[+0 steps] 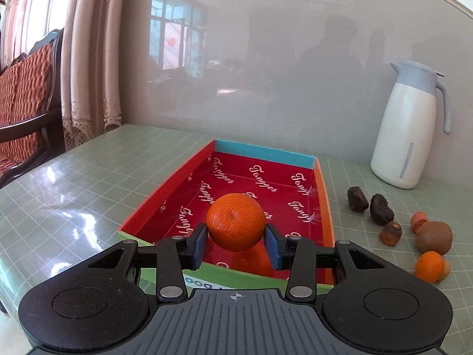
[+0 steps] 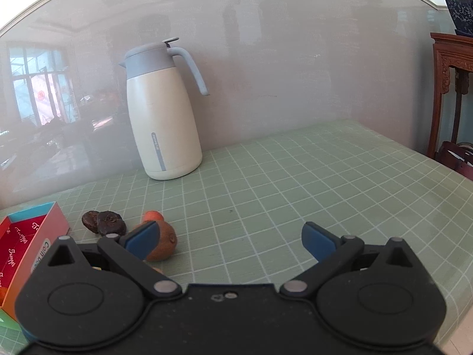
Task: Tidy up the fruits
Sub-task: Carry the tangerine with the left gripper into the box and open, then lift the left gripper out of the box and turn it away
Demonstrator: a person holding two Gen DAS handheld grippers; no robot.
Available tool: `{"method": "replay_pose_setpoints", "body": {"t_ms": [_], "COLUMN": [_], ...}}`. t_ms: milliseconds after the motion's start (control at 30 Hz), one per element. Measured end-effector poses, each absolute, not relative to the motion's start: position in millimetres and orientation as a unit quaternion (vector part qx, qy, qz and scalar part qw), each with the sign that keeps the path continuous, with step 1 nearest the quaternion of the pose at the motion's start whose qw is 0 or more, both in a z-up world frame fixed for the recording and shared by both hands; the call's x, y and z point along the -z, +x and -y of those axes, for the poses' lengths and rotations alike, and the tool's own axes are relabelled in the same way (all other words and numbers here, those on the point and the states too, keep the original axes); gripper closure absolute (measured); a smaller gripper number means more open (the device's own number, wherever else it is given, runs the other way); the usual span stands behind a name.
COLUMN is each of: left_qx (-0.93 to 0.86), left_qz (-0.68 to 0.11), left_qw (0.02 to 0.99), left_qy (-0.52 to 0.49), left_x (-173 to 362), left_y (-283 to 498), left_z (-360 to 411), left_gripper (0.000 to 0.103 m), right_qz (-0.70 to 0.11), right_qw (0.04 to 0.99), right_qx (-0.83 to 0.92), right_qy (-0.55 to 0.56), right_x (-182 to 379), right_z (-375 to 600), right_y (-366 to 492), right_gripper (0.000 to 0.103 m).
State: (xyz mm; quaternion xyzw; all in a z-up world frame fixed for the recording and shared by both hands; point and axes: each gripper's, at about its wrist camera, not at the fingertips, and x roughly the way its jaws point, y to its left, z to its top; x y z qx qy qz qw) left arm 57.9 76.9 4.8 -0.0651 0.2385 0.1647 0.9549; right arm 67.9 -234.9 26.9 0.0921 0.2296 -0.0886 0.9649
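Observation:
My left gripper (image 1: 235, 240) is shut on an orange tangerine (image 1: 235, 225), its blue pads pressing both sides, held above the near end of a shallow red-lined box (image 1: 313, 162). To the right of the box lie dark dried fruits (image 1: 381, 209), a brown kiwi (image 1: 434, 237), a small tangerine (image 1: 430, 266) and a small orange-red fruit (image 1: 419, 219). My right gripper (image 2: 230, 241) stands open over bare tablecloth with nothing between its fingers. Its left finger (image 2: 142, 238) partly hides the kiwi (image 2: 165, 244); dried fruits (image 2: 103, 222) and the box (image 2: 56, 222) lie further left.
A white thermos jug with a grey lid (image 1: 405, 127) (image 2: 162, 112) stands against the glossy wall at the back. The green checked tablecloth (image 2: 295, 177) spreads out to the right. A wooden chair with a red cushion (image 1: 23, 94) sits past the table's left edge.

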Motion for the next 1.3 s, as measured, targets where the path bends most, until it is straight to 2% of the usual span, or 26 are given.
{"method": "replay_pose_setpoints", "body": {"t_ms": [633,700,767,900,967,1033,1300], "left_qx": [-0.198,-0.199,-0.205,-0.208,-0.21,-0.216,-0.246], "left_qz": [-0.241,-0.234,-0.223,-0.191,-0.185,-0.184,-0.189], "left_qw": [0.946,0.948,0.95,0.959,0.96,0.959,0.951], "left_qy": [-0.085,-0.082,-0.078,-0.039,-0.025,-0.016,-0.013], "left_x": [-9.7,-12.1,-15.2,-23.4,-24.8,-25.1,-25.8], "left_y": [56.0,52.3,46.5,33.5,29.2,25.2,17.1], "left_z": [-99.4,-99.6,-98.8,-91.8,-90.0,-89.6,-102.9], "left_gripper": [0.06,0.054,0.026,0.019,0.008,0.002,0.0], "right_qz": [-0.23,-0.231,-0.23,-0.231,-0.231,-0.233,-0.244], "right_qw": [0.966,0.966,0.966,0.966,0.965,0.965,0.966], "right_qx": [0.079,0.079,0.079,0.079,0.078,0.076,0.055], "right_qy": [0.089,0.089,0.089,0.09,0.09,0.09,0.073], "right_x": [-27.4,-27.2,-27.3,-27.2,-26.9,-26.5,-21.5], "right_z": [224.6,224.3,224.4,224.4,224.0,222.3,204.5], "right_y": [72.0,72.2,72.3,72.7,72.9,74.0,79.3], "right_gripper": [0.0,0.0,0.0,0.0,0.0,0.0,0.0]}}
